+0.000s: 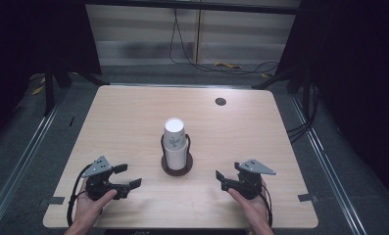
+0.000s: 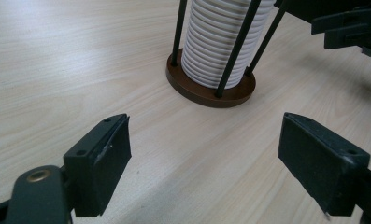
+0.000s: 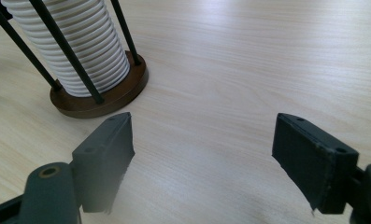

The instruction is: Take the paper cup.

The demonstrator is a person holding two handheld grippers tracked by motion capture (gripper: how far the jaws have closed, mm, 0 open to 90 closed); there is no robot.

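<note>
Currently both claws, left point(image 1: 128, 176) and right point(image 1: 223, 179), gape empty at lower frame; a careless sideways reach could topple the centre cup stack point(image 1: 175, 142) and its holder point(image 1: 177, 165).

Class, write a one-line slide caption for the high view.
Stack of white paper cups in a wire holder at table centre, flanked by an open left tool and open right tool.

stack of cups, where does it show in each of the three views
High view: stack of cups at table centre, between both grippers.
Left gripper view: top centre, beyond the open fingers.
Right gripper view: top left.
Shared landmark: the round brown base under it.
</note>
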